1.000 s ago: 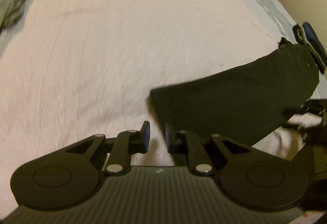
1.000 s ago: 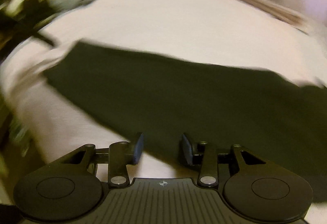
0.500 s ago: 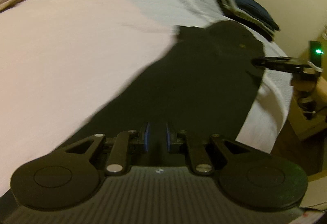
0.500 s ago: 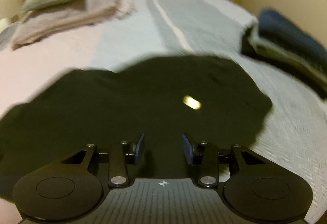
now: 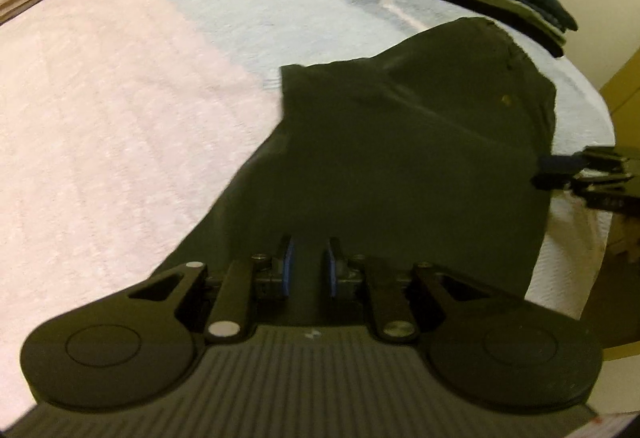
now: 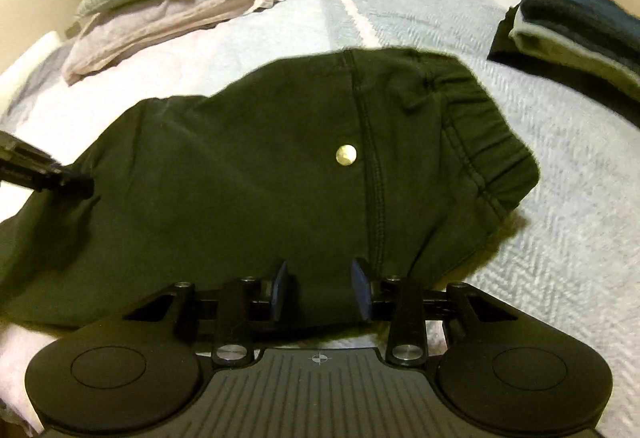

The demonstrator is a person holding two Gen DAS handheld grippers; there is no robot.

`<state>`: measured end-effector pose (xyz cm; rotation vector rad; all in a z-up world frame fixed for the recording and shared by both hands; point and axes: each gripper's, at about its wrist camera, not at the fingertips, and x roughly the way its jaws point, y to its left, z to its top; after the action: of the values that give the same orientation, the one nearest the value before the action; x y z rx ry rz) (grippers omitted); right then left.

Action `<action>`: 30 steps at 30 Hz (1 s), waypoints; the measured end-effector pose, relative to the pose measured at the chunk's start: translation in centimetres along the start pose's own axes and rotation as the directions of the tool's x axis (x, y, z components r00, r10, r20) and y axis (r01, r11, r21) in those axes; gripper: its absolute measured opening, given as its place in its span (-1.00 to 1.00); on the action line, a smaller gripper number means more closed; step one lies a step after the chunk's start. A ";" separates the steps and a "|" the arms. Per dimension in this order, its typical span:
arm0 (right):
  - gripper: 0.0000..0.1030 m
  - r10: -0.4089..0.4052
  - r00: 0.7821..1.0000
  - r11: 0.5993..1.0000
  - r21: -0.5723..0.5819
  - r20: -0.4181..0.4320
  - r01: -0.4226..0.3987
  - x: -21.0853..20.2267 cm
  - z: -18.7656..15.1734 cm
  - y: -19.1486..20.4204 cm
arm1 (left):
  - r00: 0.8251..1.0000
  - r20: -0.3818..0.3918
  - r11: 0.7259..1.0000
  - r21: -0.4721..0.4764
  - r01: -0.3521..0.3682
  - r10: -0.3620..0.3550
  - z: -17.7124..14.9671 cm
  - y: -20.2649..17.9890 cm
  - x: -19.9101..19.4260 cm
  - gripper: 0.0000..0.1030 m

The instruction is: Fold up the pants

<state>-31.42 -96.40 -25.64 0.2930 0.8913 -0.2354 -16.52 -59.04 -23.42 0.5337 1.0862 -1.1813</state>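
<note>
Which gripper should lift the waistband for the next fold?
Probably right gripper: open at the pants, waistband close ahead. Left gripper sits toward the leg end.

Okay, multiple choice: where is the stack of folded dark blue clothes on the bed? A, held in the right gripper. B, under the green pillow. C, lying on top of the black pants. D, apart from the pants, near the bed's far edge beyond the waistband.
D: the folded stack lies on the bedspread, clear of the black pants, beyond their waistband.

Pants (image 6: pixel 248 178) lie on the bed (image 6: pixel 560 238), folded stack (image 6: pixel 580 30) behind right.
</note>
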 end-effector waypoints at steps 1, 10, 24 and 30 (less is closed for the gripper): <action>-0.30 -0.015 1.000 1.000 -0.005 -0.003 0.015 -0.2 0.6 0.6 | 1.000 -0.010 1.000 0.005 -0.019 0.019 -0.1 0.1 -0.5 -0.75; 0.01 -0.010 1.000 0.999 -0.041 0.001 0.011 -4.9 0.8 14.7 | 0.996 -0.052 0.998 0.019 -0.066 0.067 -3.4 2.5 -7.6 -0.59; 0.07 -0.033 0.998 0.996 -0.087 0.055 0.037 -10.6 -5.4 44.6 | 0.999 -0.049 0.985 0.175 0.001 0.007 -19.0 13.2 -22.6 -0.34; 0.14 0.057 0.998 0.929 -0.365 -0.001 -0.054 -7.4 -9.2 54.7 | 0.997 0.023 0.967 0.244 -0.073 0.069 -25.4 19.2 -27.7 0.29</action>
<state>-25.04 -41.52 -16.89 -0.0303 0.8972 -0.0149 -8.53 -18.78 -13.37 0.7482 0.9061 -1.2620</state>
